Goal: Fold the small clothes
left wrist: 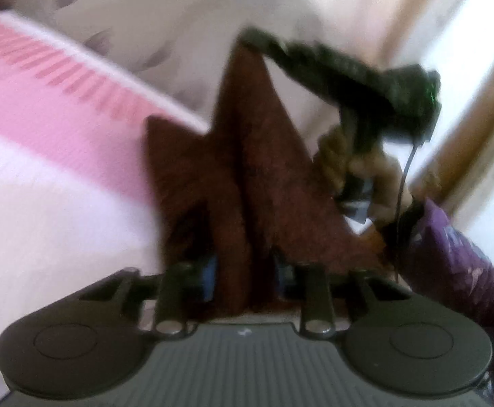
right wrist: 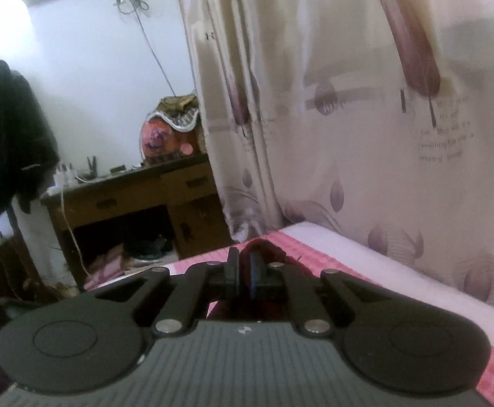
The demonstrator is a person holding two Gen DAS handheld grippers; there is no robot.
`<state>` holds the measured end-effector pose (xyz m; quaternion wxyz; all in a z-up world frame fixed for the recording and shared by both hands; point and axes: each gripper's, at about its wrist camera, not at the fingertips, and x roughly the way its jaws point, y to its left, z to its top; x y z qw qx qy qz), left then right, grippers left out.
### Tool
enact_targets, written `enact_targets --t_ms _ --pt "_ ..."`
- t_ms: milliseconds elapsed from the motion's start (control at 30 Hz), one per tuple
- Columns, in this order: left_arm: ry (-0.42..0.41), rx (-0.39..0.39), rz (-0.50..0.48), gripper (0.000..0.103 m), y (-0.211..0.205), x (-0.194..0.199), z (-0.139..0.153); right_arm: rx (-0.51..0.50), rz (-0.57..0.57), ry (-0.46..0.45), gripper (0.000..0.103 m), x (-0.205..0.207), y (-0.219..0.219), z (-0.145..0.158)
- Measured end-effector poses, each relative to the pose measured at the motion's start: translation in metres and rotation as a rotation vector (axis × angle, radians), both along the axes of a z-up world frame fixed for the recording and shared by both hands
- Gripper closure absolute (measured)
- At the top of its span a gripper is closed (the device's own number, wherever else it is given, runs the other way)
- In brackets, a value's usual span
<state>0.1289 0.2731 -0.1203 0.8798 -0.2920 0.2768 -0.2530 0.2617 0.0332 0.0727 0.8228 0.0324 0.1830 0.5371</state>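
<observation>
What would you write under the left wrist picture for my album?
Both grippers, left gripper and right gripper, hold up a brown cloth above the pink bed.

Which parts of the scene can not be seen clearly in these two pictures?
- Dark red garment, left wrist view: motion blur hides its type and folds.
- Left claw: fingertips buried in the cloth.
- Right claw, left wrist view: blurred, grip point unclear.
- Garment, right wrist view: mostly hidden behind the claw.
- Desk items: too small.
</observation>
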Motion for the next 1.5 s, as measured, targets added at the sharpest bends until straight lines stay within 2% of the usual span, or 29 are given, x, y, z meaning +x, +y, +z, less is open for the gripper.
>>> enact_targets --t_ms 100,167,233,300,400,467,500,533,600,633,667,733,767,833,867,933,967,1033,1100,1167,1200,1267,1300,1333,1367,1400,1433,1467,1500 --pt "0.063 -0.005 0.068 0.078 0.005 -0.01 -0.012 -0.068 -0.041 -0.027 0.093 0.018 0.016 -0.028" --pt "0.065 -0.016 0.086 0.078 0.007 -0.015 -0.014 -0.113 -0.058 -0.028 0.093 0.023 0.027 -0.046" --pt "0.058 0.012 0.092 0.078 0.003 -0.018 -0.011 -0.129 -0.047 0.001 0.093 0.028 0.036 -0.063" --pt "0.058 0.016 0.102 0.078 0.001 -0.022 -0.01 -0.206 -0.056 -0.007 0.093 0.032 0.049 -0.082" --pt "0.05 0.024 0.119 0.078 -0.002 -0.028 -0.01 -0.332 -0.091 0.075 0.09 0.043 0.065 -0.108" --pt "0.039 0.038 0.124 0.078 -0.004 -0.031 -0.007 -0.326 -0.101 0.082 0.07 0.044 0.066 -0.102" --pt "0.03 0.047 0.133 0.078 -0.005 -0.035 -0.003 -0.312 -0.134 0.084 0.05 0.042 0.063 -0.098" --pt "0.024 0.057 0.142 0.077 -0.004 -0.038 0.001 -0.283 -0.192 0.089 0.043 0.041 0.056 -0.089" --pt "0.02 0.038 0.141 0.076 0.001 -0.046 0.009 -0.145 -0.341 0.085 0.043 0.028 0.023 -0.062" --pt "0.019 0.029 0.147 0.07 0.004 -0.05 0.013 -0.088 -0.4 0.067 0.034 0.017 0.006 -0.048" --pt "0.016 0.025 0.16 0.056 0.007 -0.055 0.018 -0.03 -0.465 0.046 0.027 0.001 -0.016 -0.034" --pt "-0.018 0.002 0.177 0.037 0.012 -0.065 0.027 0.044 -0.536 0.038 0.006 -0.035 -0.063 -0.016" --pt "-0.041 -0.003 0.182 0.035 0.013 -0.068 0.032 0.066 -0.541 0.032 0.004 -0.056 -0.088 -0.011" --pt "-0.074 0.006 0.18 0.035 0.011 -0.07 0.042 0.046 -0.599 -0.027 0.004 -0.103 -0.136 -0.013" --pt "-0.079 0.016 0.178 0.035 0.008 -0.068 0.046 -0.012 -0.654 -0.072 0.004 -0.128 -0.158 -0.019" --pt "-0.081 0.024 0.162 0.035 0.0 -0.06 0.048 -0.156 -0.746 -0.131 0.012 -0.165 -0.195 -0.038" --pt "-0.072 0.031 0.149 0.035 -0.004 -0.053 0.047 -0.212 -0.778 -0.122 0.015 -0.176 -0.209 -0.049" --pt "-0.028 0.032 0.141 0.035 -0.012 -0.04 0.041 -0.375 -0.843 -0.034 0.039 -0.188 -0.228 -0.078" --pt "-0.002 0.033 0.13 0.035 -0.018 -0.027 0.037 -0.429 -0.873 0.052 0.056 -0.198 -0.239 -0.099" --pt "0.001 0.05 0.121 0.035 -0.021 -0.022 0.039 -0.434 -0.891 0.155 0.055 -0.207 -0.253 -0.118" --pt "0.0 0.057 0.11 0.035 -0.022 -0.019 0.042 -0.414 -0.89 0.174 0.055 -0.211 -0.258 -0.123" --pt "-0.008 0.066 0.093 0.034 -0.023 -0.014 0.051 -0.312 -0.885 0.205 0.055 -0.22 -0.267 -0.119" --pt "-0.01 0.076 0.088 0.031 -0.023 -0.011 0.054 -0.28 -0.888 0.196 0.056 -0.22 -0.266 -0.114" --pt "-0.008 0.085 0.088 0.023 -0.022 -0.008 0.057 -0.269 -0.903 0.175 0.052 -0.219 -0.266 -0.108" --pt "-0.006 0.094 0.097 0.021 -0.022 -0.004 0.06 -0.266 -0.92 0.156 0.049 -0.217 -0.266 -0.103" --pt "-0.01 0.1 0.104 0.021 -0.023 0.0 0.062 -0.254 -0.927 0.147 0.044 -0.216 -0.267 -0.1" --pt "-0.013 0.118 0.107 0.021 -0.025 0.004 0.065 -0.225 -0.928 0.146 0.034 -0.213 -0.27 -0.099" --pt "-0.01 0.158 0.118 0.021 -0.029 0.009 0.067 -0.188 -0.93 0.148 0.027 -0.206 -0.274 -0.1" --pt "-0.004 0.204 0.132 0.021 -0.034 0.014 0.069 -0.163 -0.939 0.147 0.015 -0.201 -0.275 -0.101"
